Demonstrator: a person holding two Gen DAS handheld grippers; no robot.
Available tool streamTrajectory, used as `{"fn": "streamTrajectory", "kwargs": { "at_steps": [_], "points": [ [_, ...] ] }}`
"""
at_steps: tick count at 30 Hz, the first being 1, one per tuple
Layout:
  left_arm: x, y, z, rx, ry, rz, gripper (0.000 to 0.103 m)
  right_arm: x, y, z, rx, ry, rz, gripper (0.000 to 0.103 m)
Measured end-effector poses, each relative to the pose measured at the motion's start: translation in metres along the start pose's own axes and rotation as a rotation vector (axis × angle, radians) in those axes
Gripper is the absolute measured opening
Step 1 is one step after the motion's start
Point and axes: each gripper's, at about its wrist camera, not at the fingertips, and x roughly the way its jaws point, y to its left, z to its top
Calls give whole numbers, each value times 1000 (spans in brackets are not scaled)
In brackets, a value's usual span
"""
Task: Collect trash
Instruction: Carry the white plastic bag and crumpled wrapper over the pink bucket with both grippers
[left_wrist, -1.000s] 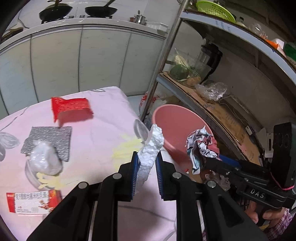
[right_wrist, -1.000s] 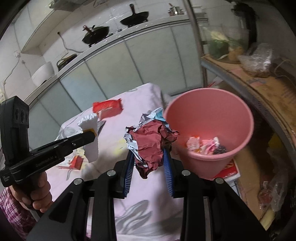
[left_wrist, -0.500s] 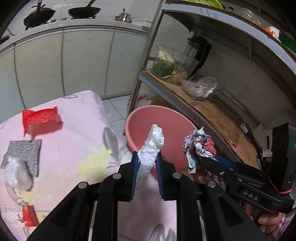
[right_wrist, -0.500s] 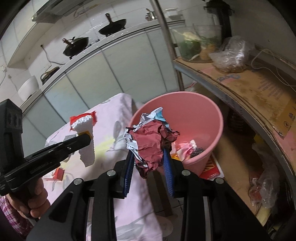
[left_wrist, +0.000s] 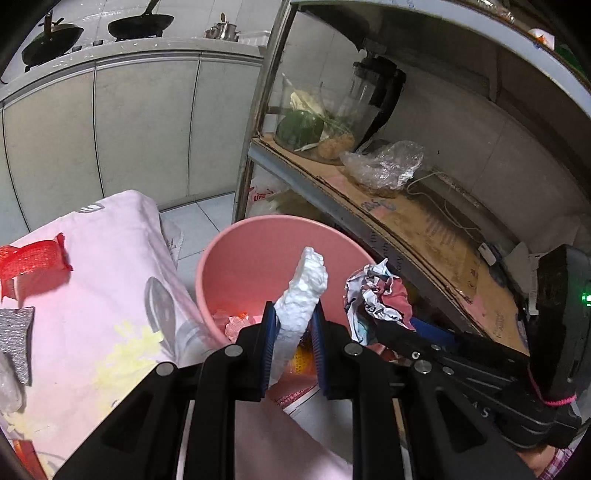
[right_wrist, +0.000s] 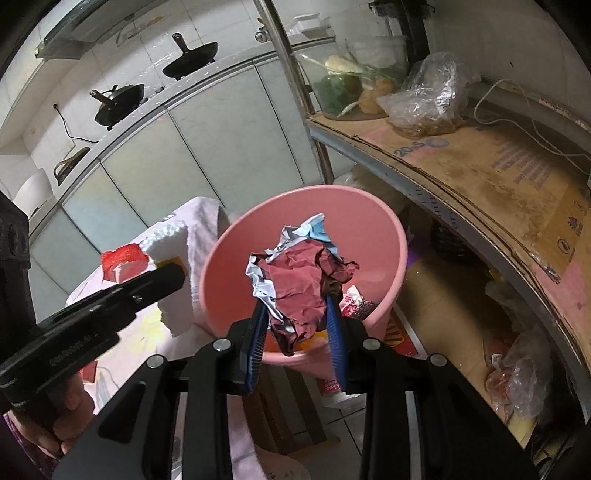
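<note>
My left gripper (left_wrist: 293, 332) is shut on a white foam chunk (left_wrist: 303, 291), held over the near rim of the pink bucket (left_wrist: 236, 251). My right gripper (right_wrist: 297, 321) is shut on a crumpled dark red and white paper wad (right_wrist: 299, 284), hanging above the mouth of the same bucket (right_wrist: 369, 206). Several scraps lie on the bucket's bottom. The left wrist view shows the paper wad (left_wrist: 376, 299) at the right, over the bucket's right rim. The right wrist view shows the foam chunk (right_wrist: 173, 266) at the left, beside the bucket's rim.
A table under a pink cloth (left_wrist: 99, 266) holds a red mesh piece (left_wrist: 33, 254), a grey pad (left_wrist: 16, 339) and a clear plastic bag. A metal shelf (left_wrist: 388, 206) lined with cardboard stands right behind the bucket. White cabinets (left_wrist: 110, 122) close the back.
Both grippers have moved from over the table toward the bucket, each still holding its piece. The bucket now lies directly beneath them and the table has slid left.
</note>
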Motion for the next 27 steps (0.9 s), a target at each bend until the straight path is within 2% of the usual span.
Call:
{"fn": "streamTrajectory", "kwargs": {
  "at_steps": [13,21,27],
  "points": [
    [52,0,6,2,38,49,18,30,-11,3,-6,29,-52,31],
    [61,-5,14,12,36,4,18,38,-13,6,-3,36,-72,31],
    [75,-4,9,11,75,0,18,45,-13,6,-8,50,-77,31]
  ]
}}
